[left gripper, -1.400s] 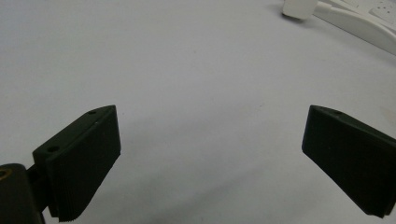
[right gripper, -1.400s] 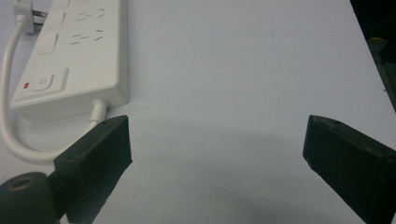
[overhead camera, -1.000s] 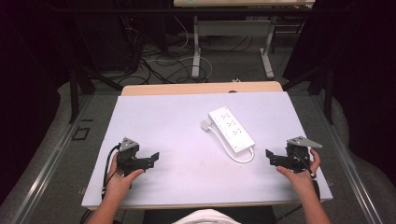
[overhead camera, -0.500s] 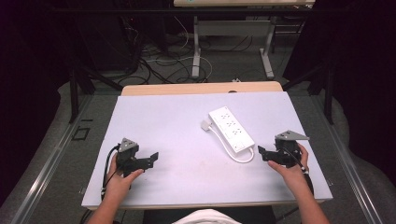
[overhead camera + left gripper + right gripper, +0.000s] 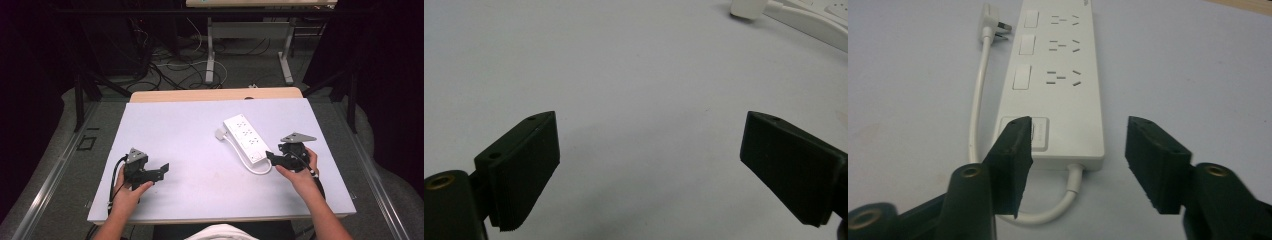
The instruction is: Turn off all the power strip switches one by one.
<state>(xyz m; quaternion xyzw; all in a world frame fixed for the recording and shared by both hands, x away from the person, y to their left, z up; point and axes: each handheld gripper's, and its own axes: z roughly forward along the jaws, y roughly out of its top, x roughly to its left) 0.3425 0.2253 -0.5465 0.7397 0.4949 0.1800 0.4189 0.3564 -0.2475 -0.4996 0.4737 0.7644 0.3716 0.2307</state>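
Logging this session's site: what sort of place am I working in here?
Probably a lab or recording workshop: a bare white table, loose cables on the floor behind, another workbench beyond, dark surroundings.

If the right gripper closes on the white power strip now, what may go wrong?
1. The open right gripper stands at the near end of the white plastic power strip; one jaw overlaps a button there and might press it.
2. The looped white cable could drag the plug along.

One power strip [image 5: 246, 136], two claws
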